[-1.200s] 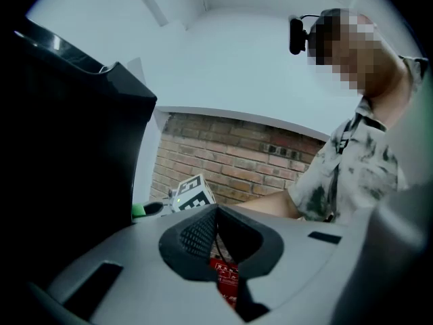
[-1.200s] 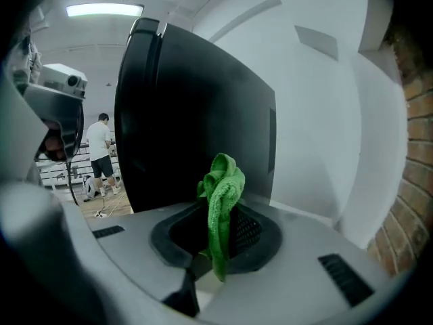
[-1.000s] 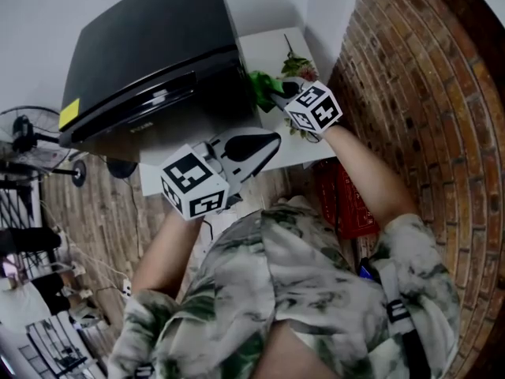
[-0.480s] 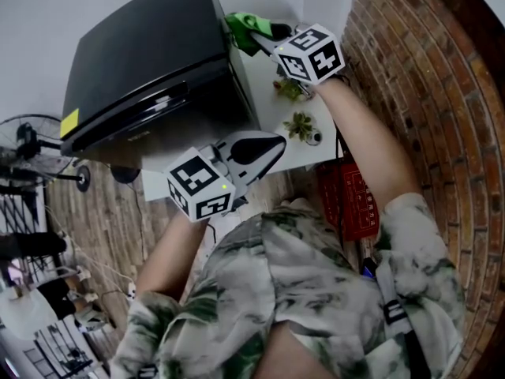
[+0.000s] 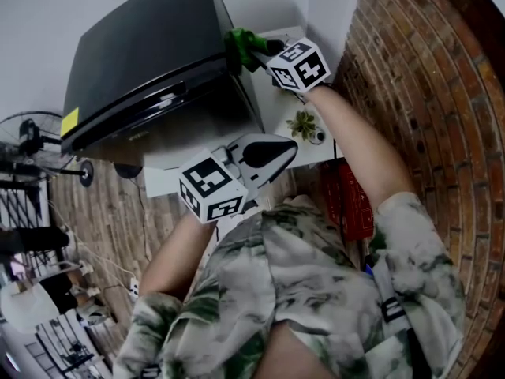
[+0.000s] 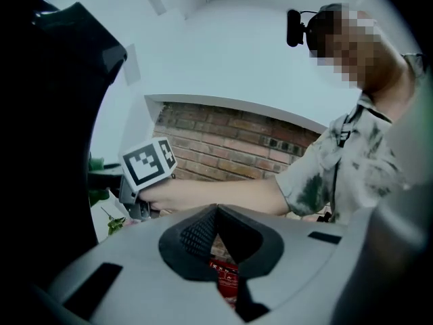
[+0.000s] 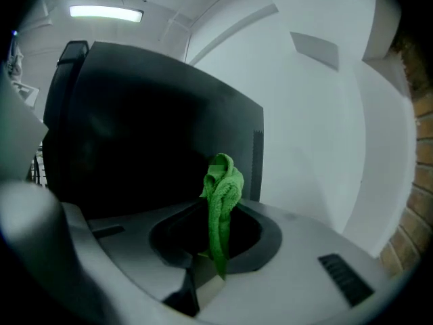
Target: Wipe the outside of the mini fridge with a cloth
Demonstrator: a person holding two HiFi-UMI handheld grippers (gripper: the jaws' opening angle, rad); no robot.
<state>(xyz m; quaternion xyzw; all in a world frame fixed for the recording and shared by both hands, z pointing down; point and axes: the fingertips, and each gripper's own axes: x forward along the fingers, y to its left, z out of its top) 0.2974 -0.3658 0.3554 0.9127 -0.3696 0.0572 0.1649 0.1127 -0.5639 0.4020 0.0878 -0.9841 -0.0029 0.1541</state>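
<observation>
Nearest the camera, the person's patterned shirt is filling the bottom of the head view, and both forearms are reaching forward from it. The left tongs are hovering over the front edge of the white table, pointing toward the right. Their jaws are resting together at the tips and are gripping nothing. In the left gripper view a red printed thing is showing through the gap behind the closed jaws. It looks like the red crate that is sitting low beside the table's right edge, against the brick wall, though the view is too dim to be sure.

A small green plant is lying on the table near its front right corner, just ahead of the left tongs and apart from them.

Farther back, the right tongs are reaching across the table toward its back edge, with the marker cube facing up. Their jaws are clamping a green cloth, which is bunching up and standing out past the tips. The cloth is sitting at the top right side of the black mini fridge and seems to be touching that side. The mini fridge is taking up the left part of the table, backing onto the white wall.
</observation>
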